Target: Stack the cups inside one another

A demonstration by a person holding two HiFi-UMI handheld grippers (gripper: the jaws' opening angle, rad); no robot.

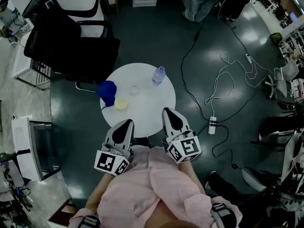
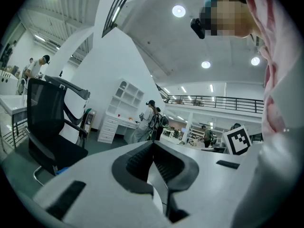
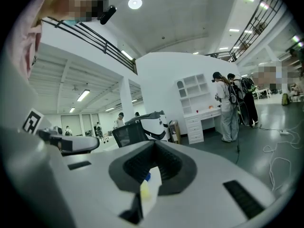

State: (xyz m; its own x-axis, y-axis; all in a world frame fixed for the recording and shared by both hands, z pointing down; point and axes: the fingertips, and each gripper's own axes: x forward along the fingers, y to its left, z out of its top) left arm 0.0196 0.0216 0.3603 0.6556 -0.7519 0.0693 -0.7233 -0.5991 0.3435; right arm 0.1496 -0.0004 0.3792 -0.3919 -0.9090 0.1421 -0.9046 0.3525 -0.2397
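Three cups, the blue cup (image 1: 107, 92), the yellow cup (image 1: 121, 103) and the clear cup (image 1: 134, 90), stood apart on the round table (image 1: 152, 109). The left gripper (image 1: 127, 123) and the right gripper (image 1: 169, 111) were both closed and empty. If the jaws did not open in time, a push could probably tip the blue cup over the rim.

White table (image 1: 148, 107); blue cup (image 1: 107, 92); pale yellow cup (image 1: 121, 103); pink shirt (image 1: 152, 184); dark teal floor (image 1: 156, 37).

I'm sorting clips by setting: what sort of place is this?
Probably a big open-plan office or lab: a black office chair beside a round white table, a power strip with loose cables, white shelving and a railed mezzanine.
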